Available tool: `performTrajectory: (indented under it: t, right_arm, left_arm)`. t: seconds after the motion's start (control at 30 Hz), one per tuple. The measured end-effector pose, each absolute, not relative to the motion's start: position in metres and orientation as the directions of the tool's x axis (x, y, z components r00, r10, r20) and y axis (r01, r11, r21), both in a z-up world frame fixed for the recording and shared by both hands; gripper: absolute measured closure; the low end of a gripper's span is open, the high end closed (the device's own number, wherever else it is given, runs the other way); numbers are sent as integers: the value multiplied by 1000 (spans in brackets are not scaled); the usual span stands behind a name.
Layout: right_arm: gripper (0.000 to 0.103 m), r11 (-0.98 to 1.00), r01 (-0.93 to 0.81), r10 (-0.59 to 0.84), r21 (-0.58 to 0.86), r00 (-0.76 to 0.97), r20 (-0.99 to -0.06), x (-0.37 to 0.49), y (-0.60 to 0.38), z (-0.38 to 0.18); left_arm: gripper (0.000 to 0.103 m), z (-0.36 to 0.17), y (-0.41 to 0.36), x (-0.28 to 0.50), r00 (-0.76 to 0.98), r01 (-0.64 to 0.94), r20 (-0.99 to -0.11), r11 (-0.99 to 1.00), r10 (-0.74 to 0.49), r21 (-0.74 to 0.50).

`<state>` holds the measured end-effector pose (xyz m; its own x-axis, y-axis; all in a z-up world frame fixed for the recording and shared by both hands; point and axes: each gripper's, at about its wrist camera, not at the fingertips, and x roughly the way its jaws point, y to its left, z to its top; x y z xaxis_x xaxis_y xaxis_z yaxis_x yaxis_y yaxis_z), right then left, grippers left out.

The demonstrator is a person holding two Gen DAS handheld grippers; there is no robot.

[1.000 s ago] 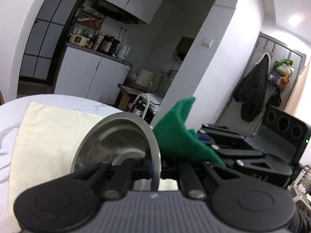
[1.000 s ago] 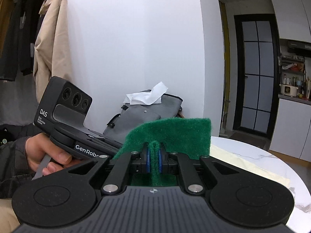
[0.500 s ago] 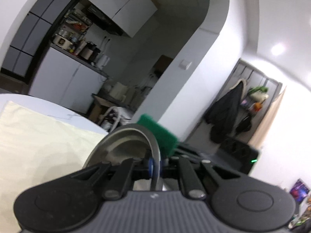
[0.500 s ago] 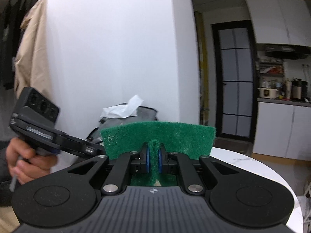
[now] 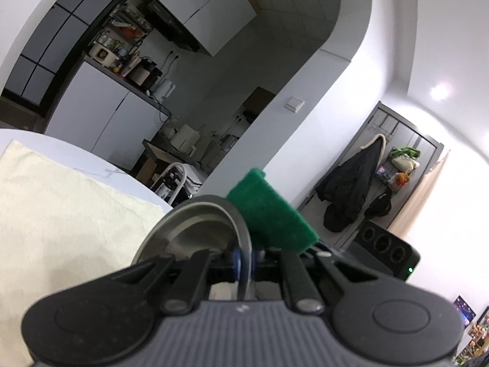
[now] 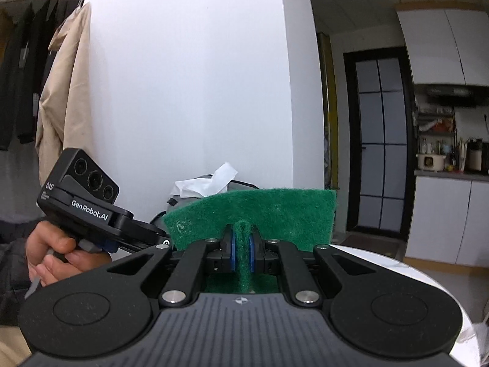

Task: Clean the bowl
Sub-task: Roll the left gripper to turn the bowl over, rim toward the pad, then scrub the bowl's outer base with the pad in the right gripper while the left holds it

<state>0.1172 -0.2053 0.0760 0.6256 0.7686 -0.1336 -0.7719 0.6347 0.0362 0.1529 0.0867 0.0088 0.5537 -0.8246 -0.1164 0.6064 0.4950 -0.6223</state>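
Observation:
My left gripper (image 5: 243,258) is shut on the rim of a steel bowl (image 5: 195,235), which it holds tilted on edge above the table. My right gripper (image 6: 243,252) is shut on a green scouring pad (image 6: 269,211). The pad also shows in the left wrist view (image 5: 270,218), just right of the bowl's rim, behind it. The left gripper's body (image 6: 88,208) and the hand that holds it show at the left of the right wrist view. The bowl itself is hidden in the right wrist view.
A cream cloth (image 5: 61,214) lies on the white marble table (image 5: 45,140) under and left of the bowl. The table's edge (image 6: 397,270) shows at right. A grey bag with a white tissue (image 6: 211,183) stands behind the pad. Kitchen counters lie beyond.
Both grippers have tilted upward and shifted a little, each keeping its hold. The green pad has moved from beside the bowl to close behind its rim.

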Motion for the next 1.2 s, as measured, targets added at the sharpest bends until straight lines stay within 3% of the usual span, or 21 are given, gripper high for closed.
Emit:
performTrajectory:
  t: [0.3, 1.2]
  right_arm:
    - [93, 668, -740, 743, 76, 659, -115, 125, -225, 74]
    - [93, 622, -783, 755, 8, 597, -273, 138, -197, 54]
  left_arm:
    - [95, 15, 90, 145, 498, 668, -39, 412, -866, -620]
    - [91, -1, 101, 156, 440, 640, 293, 68, -849, -765]
